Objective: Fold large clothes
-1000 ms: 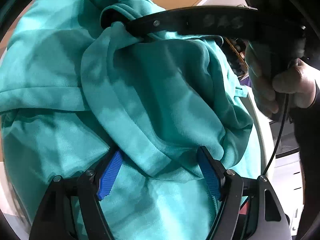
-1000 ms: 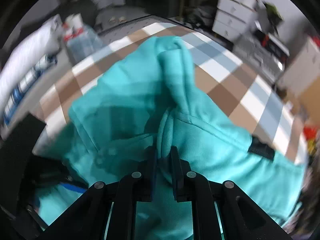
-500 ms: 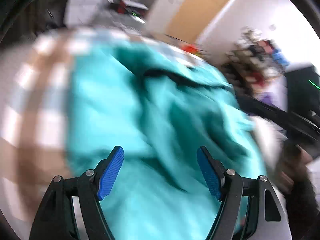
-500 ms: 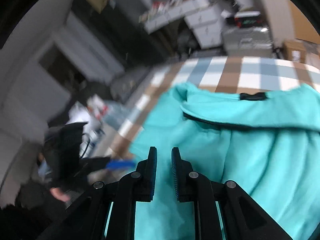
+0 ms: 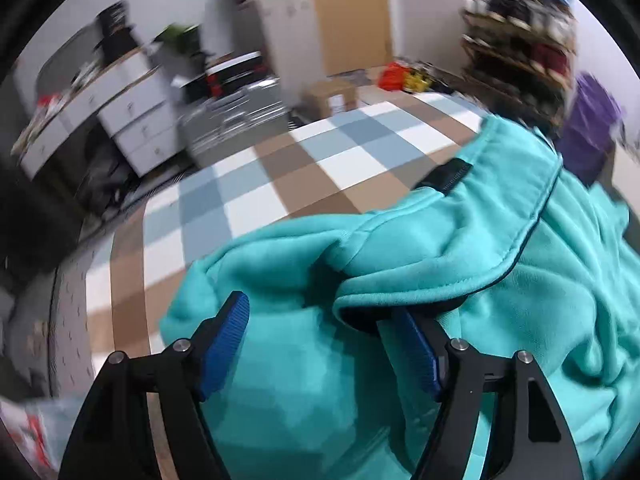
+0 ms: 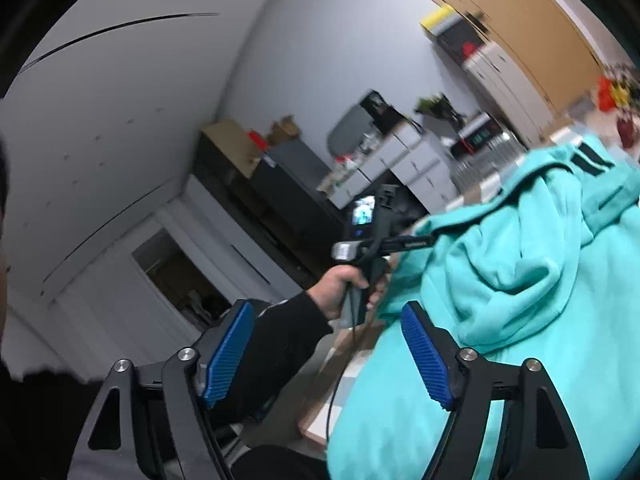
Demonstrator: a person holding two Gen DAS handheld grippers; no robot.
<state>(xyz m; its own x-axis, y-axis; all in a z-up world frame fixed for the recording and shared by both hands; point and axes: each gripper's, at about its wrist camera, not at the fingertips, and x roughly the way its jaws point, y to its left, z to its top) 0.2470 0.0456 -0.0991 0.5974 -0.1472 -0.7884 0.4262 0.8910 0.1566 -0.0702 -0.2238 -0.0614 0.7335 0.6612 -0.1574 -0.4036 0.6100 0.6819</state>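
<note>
A large teal hoodie (image 5: 440, 240) lies bunched on a table with a brown, blue and white check cover (image 5: 256, 184). My left gripper (image 5: 320, 332) hovers over its near edge with the jaws closing. Teal cloth fills the gap, and a hem fold drapes over the right pad (image 5: 416, 356), but the pads do not press on it. My right gripper (image 6: 326, 344) points almost level beside the hoodie (image 6: 520, 280), its jaws opening wide with nothing between them. Past it, a hand (image 6: 340, 288) holds the left tool, whose fingers disappear into the cloth.
White drawer units (image 5: 132, 120), a cardboard box (image 5: 332, 96) and cluttered shelves (image 5: 520, 40) stand beyond the table's far edge. A purple object (image 5: 588, 128) sits at the right. A person's dark sleeve (image 6: 280, 332) crosses just ahead of the right gripper.
My right gripper let go of the teal fold, opened and swung off to the hoodie's side. My left gripper rolled and tipped up, and its right finger now sits under a hem fold.
</note>
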